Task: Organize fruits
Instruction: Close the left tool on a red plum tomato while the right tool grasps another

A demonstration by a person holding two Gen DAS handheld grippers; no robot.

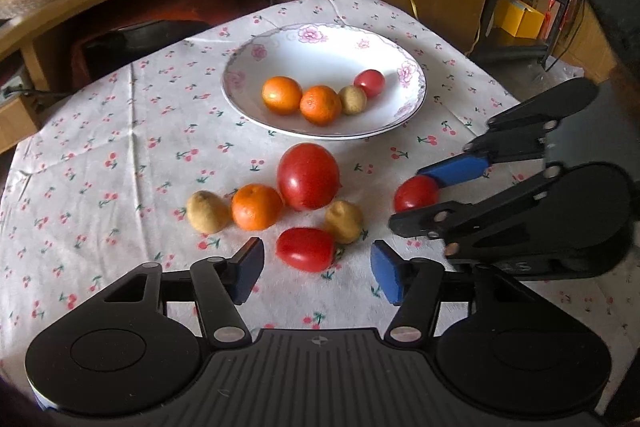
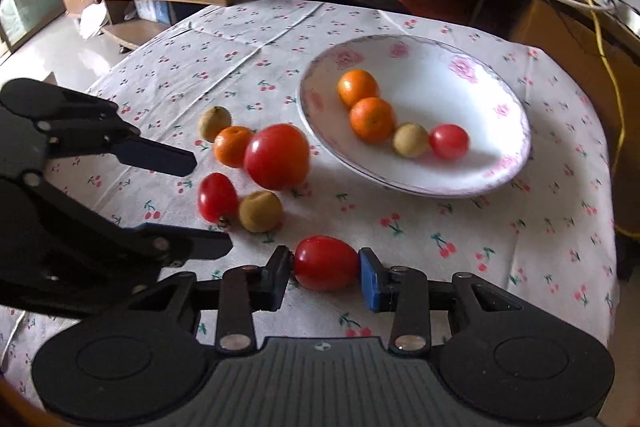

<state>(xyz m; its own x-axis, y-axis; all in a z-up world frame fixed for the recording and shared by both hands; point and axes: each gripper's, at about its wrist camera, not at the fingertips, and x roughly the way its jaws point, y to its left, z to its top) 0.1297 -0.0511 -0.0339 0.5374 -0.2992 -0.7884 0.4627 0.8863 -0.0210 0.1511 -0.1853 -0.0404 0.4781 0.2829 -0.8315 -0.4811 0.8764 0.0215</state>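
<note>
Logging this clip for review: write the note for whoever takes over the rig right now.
Right tongs: shut on a small red tomato, low over the cloth.
Left tongs: open, empty, hovering before another small tomato.
Done: the plate holds two oranges, one brown fruit and one small tomato.
Left on the tablecloth: the large tomato, one orange, two brown fruits and that small tomato. The gripped tomato also needs to go to the plate.
</note>
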